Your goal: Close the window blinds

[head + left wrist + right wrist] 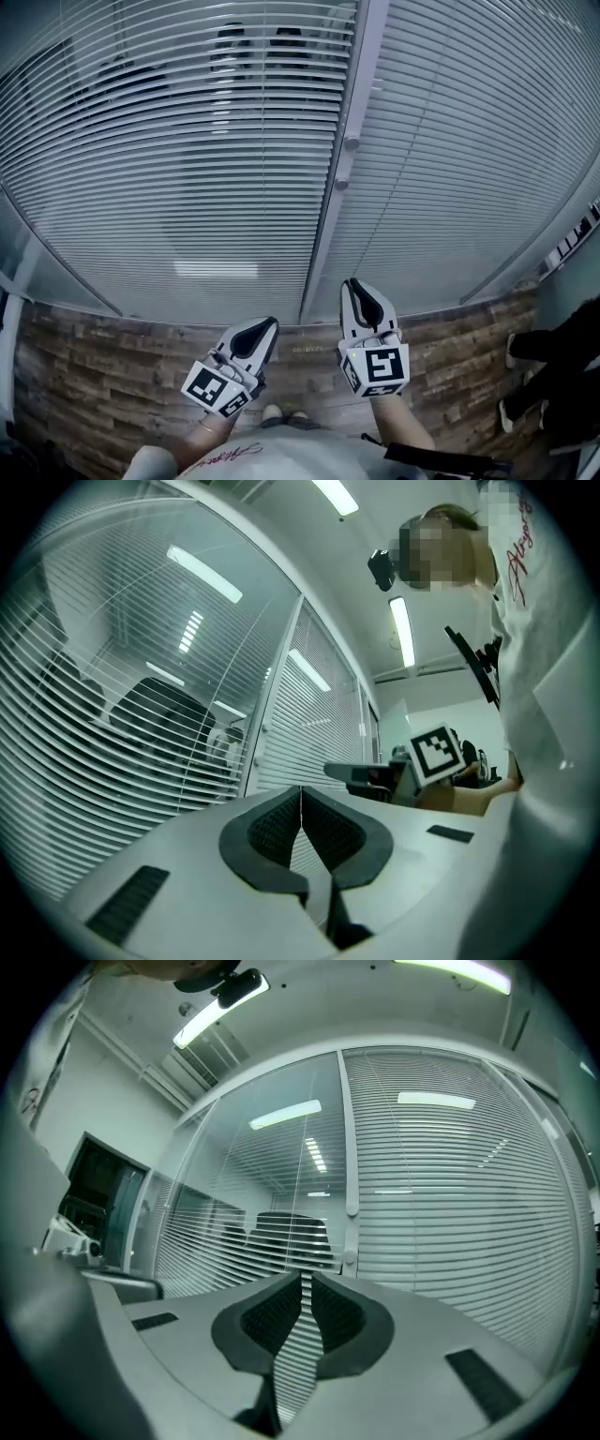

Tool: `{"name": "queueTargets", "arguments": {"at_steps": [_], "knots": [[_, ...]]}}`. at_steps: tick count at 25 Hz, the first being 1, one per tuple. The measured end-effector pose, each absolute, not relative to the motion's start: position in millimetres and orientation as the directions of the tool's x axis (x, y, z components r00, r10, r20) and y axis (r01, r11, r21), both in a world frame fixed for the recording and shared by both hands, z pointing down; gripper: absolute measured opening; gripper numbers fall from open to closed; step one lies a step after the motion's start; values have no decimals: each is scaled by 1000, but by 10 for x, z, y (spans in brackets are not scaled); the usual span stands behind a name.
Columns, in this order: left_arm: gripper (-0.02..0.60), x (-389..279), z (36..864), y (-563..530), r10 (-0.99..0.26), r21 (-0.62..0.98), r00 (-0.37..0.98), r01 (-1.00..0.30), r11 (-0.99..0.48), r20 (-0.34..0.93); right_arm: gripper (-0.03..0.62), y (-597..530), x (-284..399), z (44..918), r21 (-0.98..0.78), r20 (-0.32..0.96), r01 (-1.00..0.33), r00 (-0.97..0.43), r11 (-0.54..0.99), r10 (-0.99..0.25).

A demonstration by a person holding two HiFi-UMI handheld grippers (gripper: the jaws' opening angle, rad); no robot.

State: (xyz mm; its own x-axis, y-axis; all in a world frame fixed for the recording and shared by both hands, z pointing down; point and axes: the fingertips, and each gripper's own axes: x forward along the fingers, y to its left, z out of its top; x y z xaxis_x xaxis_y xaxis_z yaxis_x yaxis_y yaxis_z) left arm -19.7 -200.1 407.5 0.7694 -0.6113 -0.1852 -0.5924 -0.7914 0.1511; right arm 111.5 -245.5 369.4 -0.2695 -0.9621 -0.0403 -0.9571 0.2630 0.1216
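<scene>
Left blind [187, 169]: at ten o'clock, slats tilted open. Two dark chair backs [258, 42] show through it towards twelve.
Left gripper [267, 328]: at seven o'clock, fingers clenched together, empty.
Frame post [342, 122]: at twelve, between the two blinds, carrying two round knobs [352, 142].
Right gripper [356, 289]: at five o'clock, closer to the post, fingers pressed together, empty.
Right blind [469, 159]: at two o'clock, slats turned flat, a pale unbroken sheet.
Bystander's legs [553, 375]: at four o'clock, dark trousers and shoes, apart from the right gripper.
In the way: open air from both grippers to the post.
Edges: the blinds' lower edge meets the wood-plank floor [112, 375]. Bare floor spreads at eight o'clock.
Count: two blinds, two grippers, two knobs, two chair backs, one bystander.
</scene>
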Motion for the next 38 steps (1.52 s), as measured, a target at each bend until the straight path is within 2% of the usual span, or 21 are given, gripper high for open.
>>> {"name": "queueTargets", "arguments": {"at_steps": [6,7,8,9,16,22,25,31,38], "knots": [[18,-219,4059,-2026,-650,167,739,-628,-760,-179,26,-3392,1400,2829,101,-119,-968,-241,230,-963],[18,-232,4060,-2020,-655,167,735,-633,-756,-177,63,-3546,1420,2724,73,-121,-968,-249,241,-961],[18,-248,4061,-2010,-660,167,731,-638,-751,-174,135,-3691,1437,2629,42,-120,-967,-256,253,-959],[18,-270,4063,-2001,-665,166,727,-644,-747,-171,144,-3828,1455,2543,14,-119,-966,-257,258,-959],[18,-506,4108,-1999,-709,162,690,-690,-705,-147,144,-4482,1507,2341,7,-81,-984,-180,180,-980],[18,-594,4183,-1994,-720,166,681,-701,-694,-134,144,-4704,1496,2367,-132,-69,-981,-134,142,-989],[18,-572,4172,-1987,-715,170,687,-695,-698,-129,143,-4742,1539,2313,-146,-80,-986,-67,78,-995],[18,-566,4215,-1987,-715,173,686,-694,-699,-134,133,-4753,1516,2356,-13,-129,-1000,27,-25,-991],[18,-600,4167,-1942,-722,179,677,-700,-692,-141,132,-4697,1437,2293,371,-146,-927,-4,-50,-989]]}}
